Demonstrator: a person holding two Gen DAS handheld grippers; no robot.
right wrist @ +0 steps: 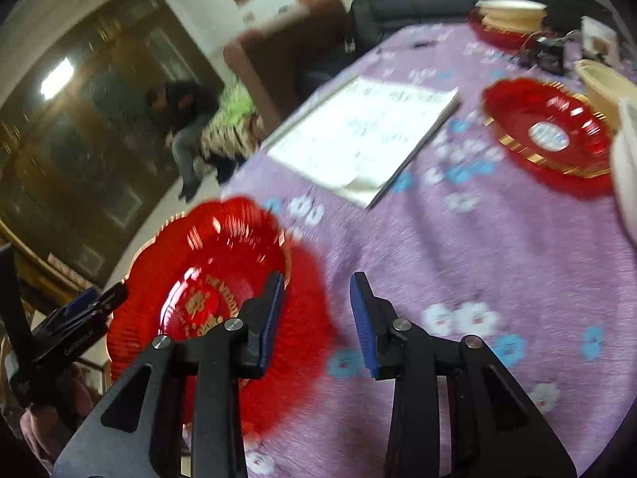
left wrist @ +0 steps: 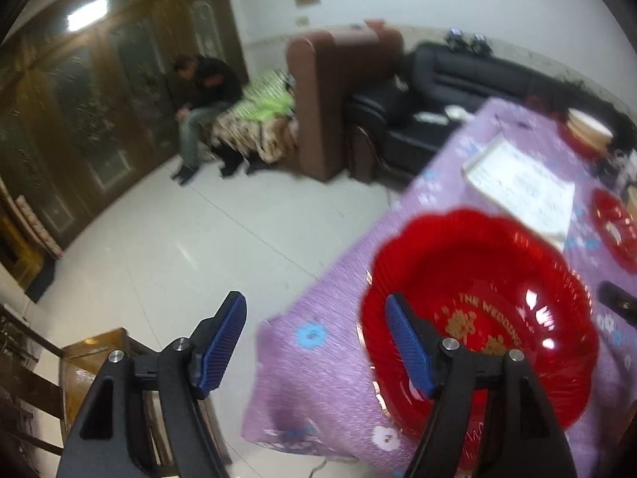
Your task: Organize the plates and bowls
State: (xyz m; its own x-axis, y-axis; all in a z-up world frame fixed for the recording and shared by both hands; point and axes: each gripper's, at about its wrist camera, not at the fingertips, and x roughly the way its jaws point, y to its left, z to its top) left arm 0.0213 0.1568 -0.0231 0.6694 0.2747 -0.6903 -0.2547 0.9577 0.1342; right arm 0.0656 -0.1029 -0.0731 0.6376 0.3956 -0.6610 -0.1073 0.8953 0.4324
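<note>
The left tool (left wrist: 316, 336) stands with its jaws wide apart, nothing between the ribbed blue pads (left wrist: 410, 352); the right-hand finger overlaps the rim of the red plate (left wrist: 481, 314) in the picture, contact unclear. The right tool (right wrist: 316, 318) is parted too, jaws empty, over the cloth just beside that plate. The plate is glossy translucent red plastic with a scalloped, fluted rim edged in gold and gold lettering in its well — it sits empty at the corner of the counter (right wrist: 497, 263), which is draped in a crinkled lilac cloth printed with blue and white flowers. A white booklet (right wrist: 370, 135) lies flat mid-counter. Farther off — a second red plate (right wrist: 549, 131) and cream bowls (right wrist: 511, 10) stacked on a third red plate.
</note>
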